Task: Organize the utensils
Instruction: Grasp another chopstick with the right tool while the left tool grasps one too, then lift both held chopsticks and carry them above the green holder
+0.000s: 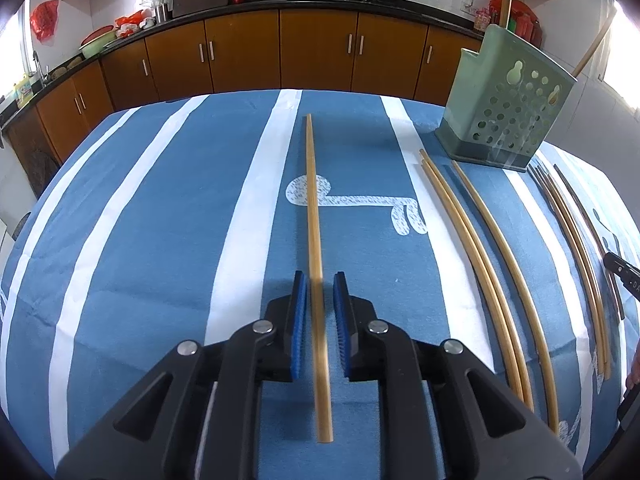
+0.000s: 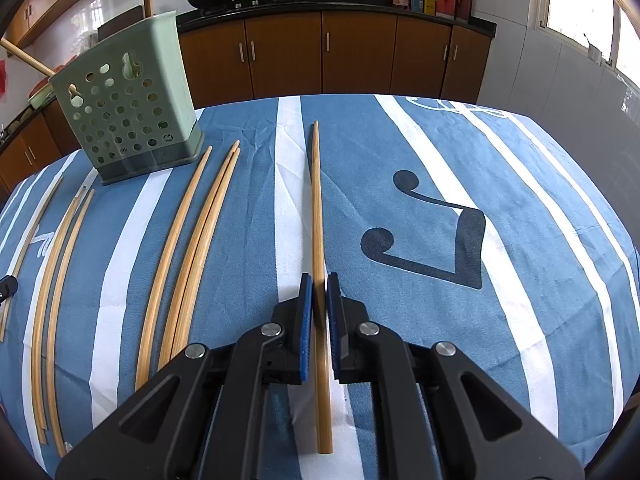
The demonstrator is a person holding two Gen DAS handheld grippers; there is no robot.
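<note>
The left gripper (image 1: 320,280) stood over the blue-and-white striped cloth (image 1: 160,220) on the counter, its blue-padded fingers (image 1: 300,320) a little apart with a bamboo chopstick (image 1: 314,220) running between them; a gap showed on either side of the stick, so the pads did not press it. That chopstick lay lengthwise toward the counter's far edge, across a white figure printed on the cloth.

The right gripper (image 2: 319,280) had its fingers (image 2: 306,320) drawn together on another chopstick (image 2: 318,220), clamped on it, the stick pointing toward the far edge alongside a white stripe. A dark music note (image 2: 424,232) was printed on the cloth to its right.

The green holder (image 1: 504,96), perforated with round holes, stood upright near the far edge between the two grippers, and two long sticks rose out of its top. In front of it, toward the near edge, loose chopsticks lay in rows: a touching pair (image 1: 476,264) with a single one just beside it, then a further group (image 1: 576,240), some of them darker.

No brand or label could be read on the holder or chopsticks. White letters on a black part at the right edge of the left view were too cut off to read, and the labels on the jars along the far kitchen worktop (image 2: 400,6) were too small.
</note>
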